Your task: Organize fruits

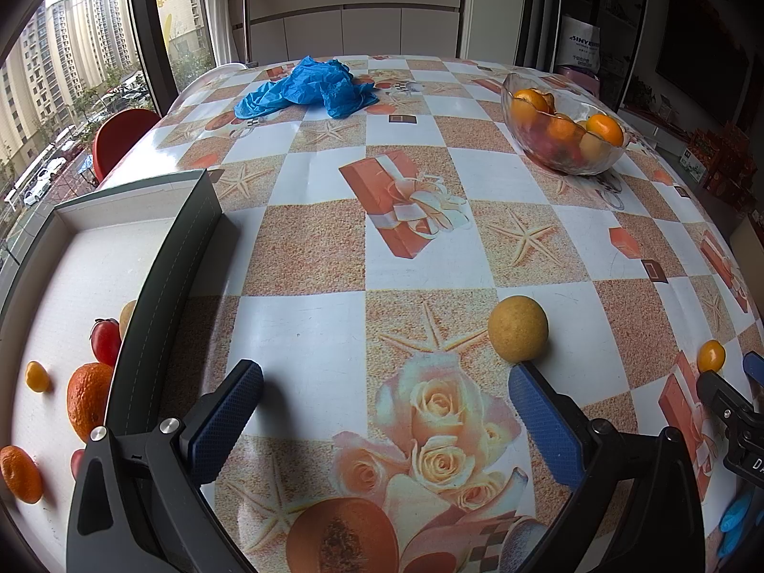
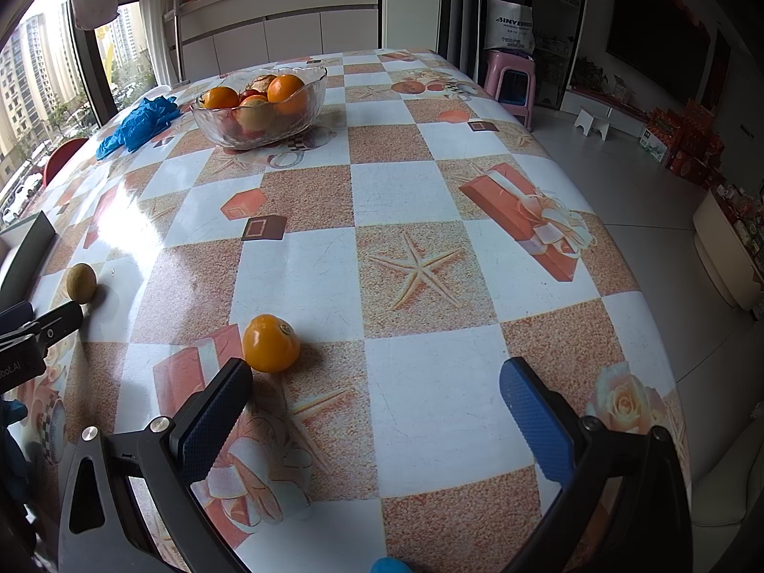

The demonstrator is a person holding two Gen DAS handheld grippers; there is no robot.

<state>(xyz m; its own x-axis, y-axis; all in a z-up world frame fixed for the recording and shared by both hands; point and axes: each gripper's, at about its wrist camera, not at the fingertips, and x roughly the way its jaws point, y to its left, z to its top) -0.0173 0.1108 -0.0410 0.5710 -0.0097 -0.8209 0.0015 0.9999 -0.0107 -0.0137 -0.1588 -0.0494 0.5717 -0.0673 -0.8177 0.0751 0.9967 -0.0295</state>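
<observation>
Both claws gape empty over the patterned worktop [image 1: 334, 181]: left claw [image 1: 387, 377] beside the round yellow-brown fruit [image 1: 518, 329], right claw [image 2: 377, 382] beside the small orange tomato-like fruit [image 2: 270, 343]

In the left wrist view the box [image 1: 86, 258] runs off the left edge, and its dark wall hides part of a pale round fruit [image 1: 128, 317] and a sliver of the red tomato [image 1: 106, 341]. The left gripper [image 1: 382, 410] body covers most of a small red fruit [image 1: 77, 462]. Fruit low in the glass bowl [image 1: 563, 129] blurs behind the glass.
</observation>
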